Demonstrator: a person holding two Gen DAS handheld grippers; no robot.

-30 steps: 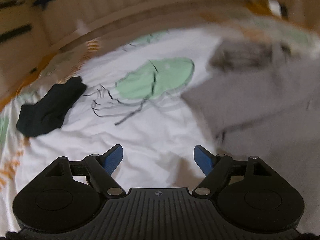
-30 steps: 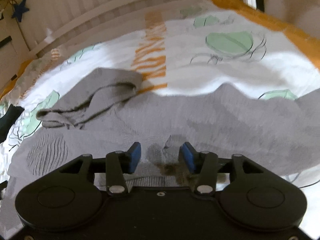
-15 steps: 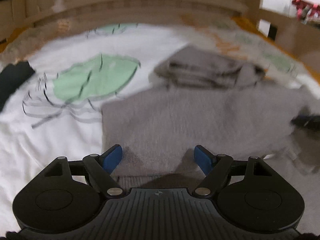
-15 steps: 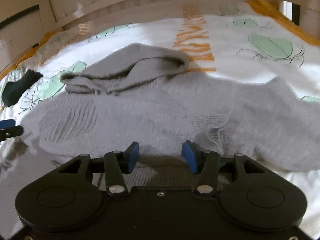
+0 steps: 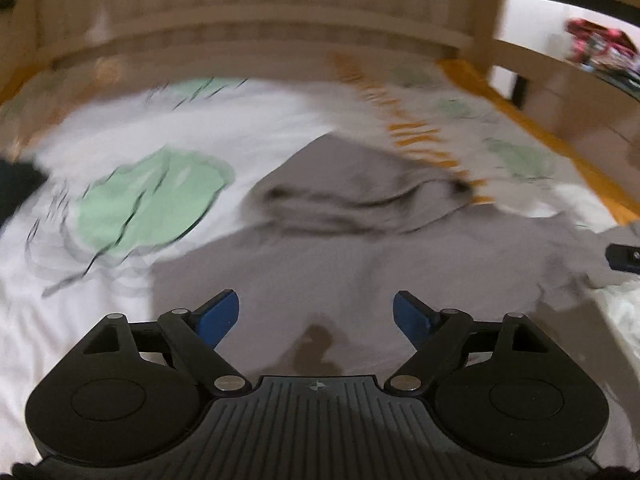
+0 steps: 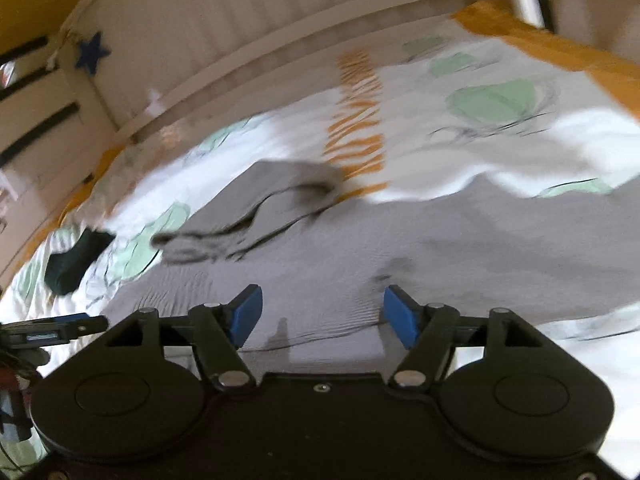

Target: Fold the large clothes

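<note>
One grey hoodie [image 5: 320, 264] is spread flat on the bed [image 5: 248, 128], right in front of both grippers. Its hood [image 5: 360, 196] points away from the cameras toward the wooden headboard [image 5: 280, 4], and the hem sits on the near side, so the body runs near-to-far. In the right wrist view the hoodie [image 6: 380, 248] stretches sideways too, with one sleeve [image 6: 560, 240] trailing off to the right edge, so the widest line there is left-right across the bed. Both shots are pretty blurry, so fine folds are hard to read.

Left gripper [image 5: 316, 316]: jaws wide apart and they've just been opening a bit more, nothing between them, just grey fabric below. Right gripper [image 6: 322, 316]: jaws also apart, just been opening, nothing pinched, hem area underneath. The right gripper's tip peeks in at the right edge of the left wrist view, and the left gripper shows at the left edge of the right one.

Other stuff: one dark sock-like thing [image 6: 74, 260] lies off to the left on the sheet, well apart from the hoodie. The sheet has green leaf prints [image 5: 152, 200] and an orange striped band [image 6: 358, 120] running just past the hood. One blue star [image 6: 93, 53] hangs on the headboard. Nothing lies on top of the hoodie.
</note>
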